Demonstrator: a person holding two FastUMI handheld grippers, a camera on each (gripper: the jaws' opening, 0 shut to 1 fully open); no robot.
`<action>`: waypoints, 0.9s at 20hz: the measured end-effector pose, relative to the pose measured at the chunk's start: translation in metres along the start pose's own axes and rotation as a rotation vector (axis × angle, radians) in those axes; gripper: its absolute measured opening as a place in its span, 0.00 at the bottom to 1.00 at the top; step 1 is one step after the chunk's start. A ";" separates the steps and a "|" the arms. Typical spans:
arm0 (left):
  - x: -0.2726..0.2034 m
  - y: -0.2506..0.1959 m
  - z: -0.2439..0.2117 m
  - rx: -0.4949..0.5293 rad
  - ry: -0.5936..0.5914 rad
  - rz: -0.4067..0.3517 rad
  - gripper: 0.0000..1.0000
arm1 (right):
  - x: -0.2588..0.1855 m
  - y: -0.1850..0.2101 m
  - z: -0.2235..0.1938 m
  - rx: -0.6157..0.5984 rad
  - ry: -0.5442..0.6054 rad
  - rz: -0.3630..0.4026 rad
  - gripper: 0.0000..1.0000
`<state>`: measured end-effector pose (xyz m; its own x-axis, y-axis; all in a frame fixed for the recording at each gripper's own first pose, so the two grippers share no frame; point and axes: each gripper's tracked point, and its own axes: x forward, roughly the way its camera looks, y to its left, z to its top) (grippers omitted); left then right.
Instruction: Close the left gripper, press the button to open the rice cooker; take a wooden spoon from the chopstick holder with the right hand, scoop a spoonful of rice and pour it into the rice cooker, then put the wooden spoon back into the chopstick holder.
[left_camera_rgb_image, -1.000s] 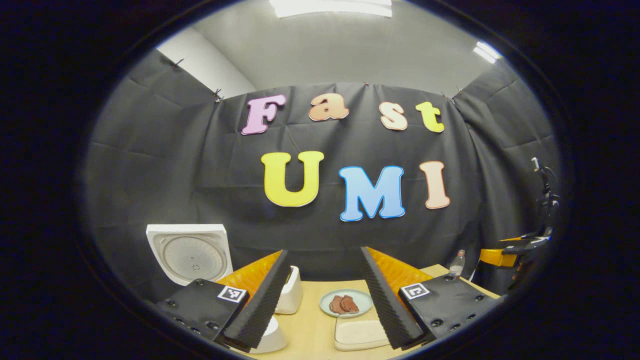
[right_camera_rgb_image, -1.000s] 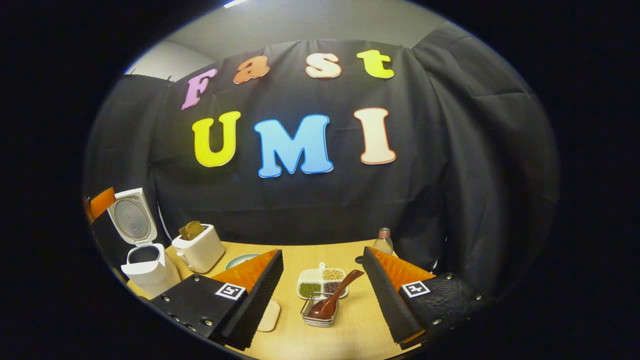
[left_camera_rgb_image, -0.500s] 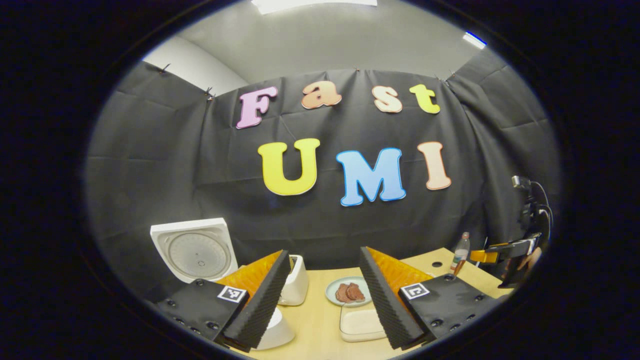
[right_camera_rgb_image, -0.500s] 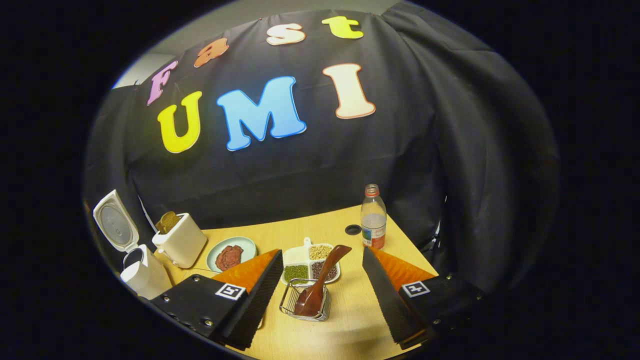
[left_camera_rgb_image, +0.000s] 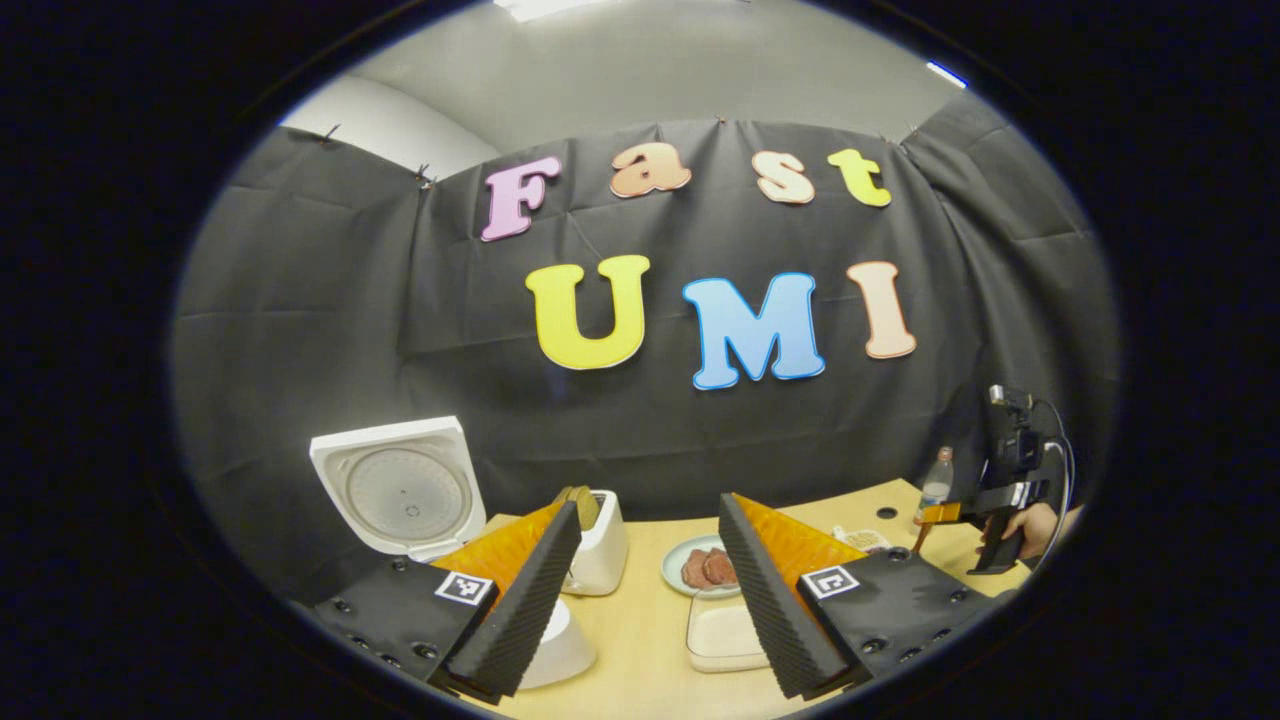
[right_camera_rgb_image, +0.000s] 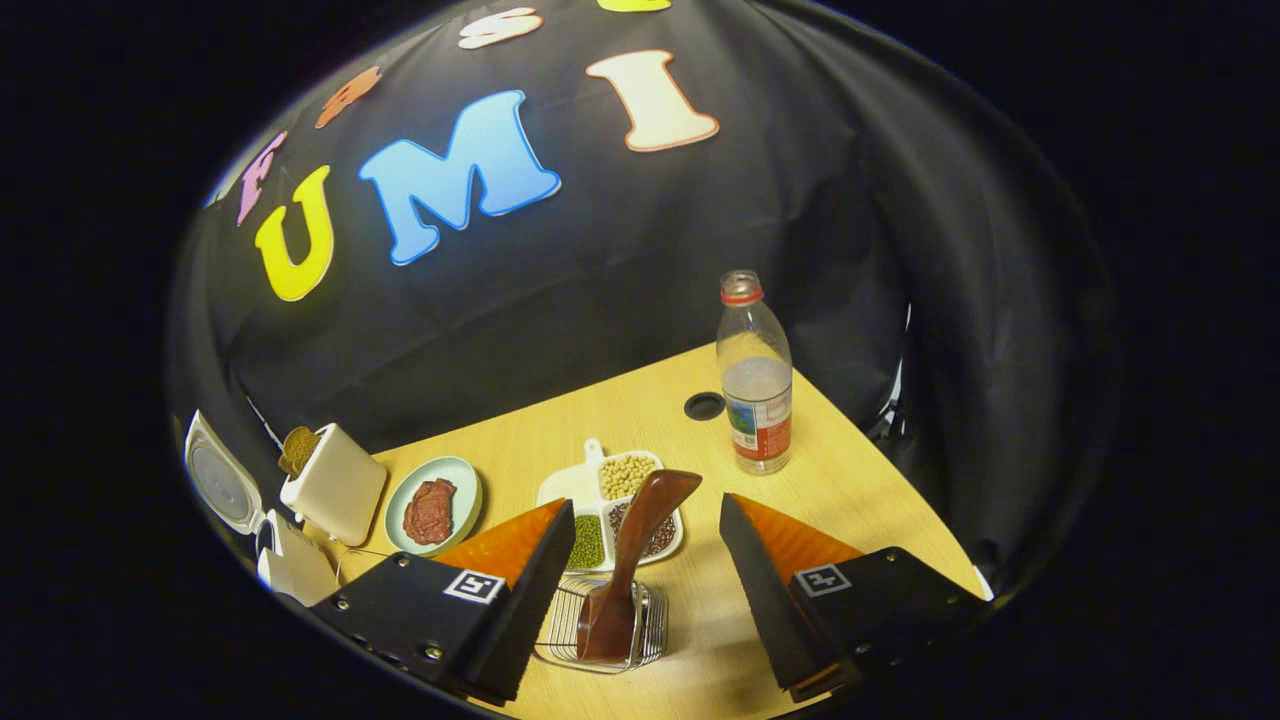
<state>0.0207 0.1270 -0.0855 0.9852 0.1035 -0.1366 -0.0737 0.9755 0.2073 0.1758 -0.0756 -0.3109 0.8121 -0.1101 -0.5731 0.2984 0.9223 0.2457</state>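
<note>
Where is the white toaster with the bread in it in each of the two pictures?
Left gripper view: the toaster stands low, a little left of centre, behind the left gripper's own left finger.
Right gripper view: it sits far left, at the table's back edge.
Shared landmark: the plate of meat lies just to its right in both views.
</note>
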 end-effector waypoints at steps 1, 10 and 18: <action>0.002 -0.001 -0.002 -0.003 0.007 -0.001 1.00 | 0.006 -0.002 -0.002 0.018 0.013 0.000 0.90; 0.006 -0.014 -0.011 0.000 0.037 -0.012 1.00 | 0.034 0.003 0.003 0.130 0.059 0.034 0.40; 0.004 -0.012 -0.002 -0.001 0.021 -0.026 0.96 | 0.003 0.031 0.028 0.181 0.000 0.083 0.08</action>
<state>0.0248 0.1162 -0.0908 0.9834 0.0817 -0.1621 -0.0478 0.9781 0.2028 0.2018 -0.0575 -0.2828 0.8378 -0.0362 -0.5448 0.3153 0.8467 0.4286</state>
